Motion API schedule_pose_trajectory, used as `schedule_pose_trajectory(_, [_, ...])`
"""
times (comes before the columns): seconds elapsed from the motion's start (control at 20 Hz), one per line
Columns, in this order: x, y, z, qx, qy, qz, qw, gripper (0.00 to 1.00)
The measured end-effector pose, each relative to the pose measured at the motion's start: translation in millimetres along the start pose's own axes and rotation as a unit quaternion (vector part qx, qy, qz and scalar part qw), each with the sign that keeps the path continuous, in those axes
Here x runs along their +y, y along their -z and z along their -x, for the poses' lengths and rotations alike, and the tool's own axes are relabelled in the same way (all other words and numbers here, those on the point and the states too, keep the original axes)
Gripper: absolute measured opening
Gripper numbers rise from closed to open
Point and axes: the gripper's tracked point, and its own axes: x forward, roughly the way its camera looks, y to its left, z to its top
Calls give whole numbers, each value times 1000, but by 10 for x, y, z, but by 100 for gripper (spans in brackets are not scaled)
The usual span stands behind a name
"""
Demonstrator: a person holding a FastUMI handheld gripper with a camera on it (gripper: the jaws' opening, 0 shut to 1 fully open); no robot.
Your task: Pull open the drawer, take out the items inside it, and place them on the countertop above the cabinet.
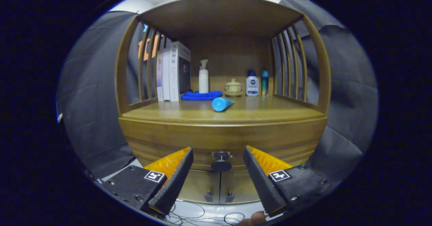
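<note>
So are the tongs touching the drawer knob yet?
Apart. In the gripper view the tongs are open, and the knob sits between the two fingers with clear gaps on both sides.

Books [173, 71], pump bottle [203, 76], blue cloth [201, 95].

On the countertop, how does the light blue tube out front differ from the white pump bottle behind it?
The light blue tube lies on its side near the countertop's front; the white pump bottle stands upright at the back, behind a blue cloth. The tube is stubby, the bottle slim. Both lie beyond the gripper, whose jaws are open around the drawer knob.
</note>
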Motion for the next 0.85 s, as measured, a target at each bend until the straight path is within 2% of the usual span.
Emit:
schedule_pose_trajectory(0.2, [-25, -181, 606, -21, -18, -16, 999, 98])
schedule_pose_trajectory(0.5, [-153, -539, 1356, -75, -18, -13, 997, 98])
schedule_pose_trajectory(0.7, [-66, -660, 1938, -103, -41, -34, 993, 98])
schedule_pose_trajectory(0.85, [-21, -661, 2209, -114, -49, -21, 992, 98])
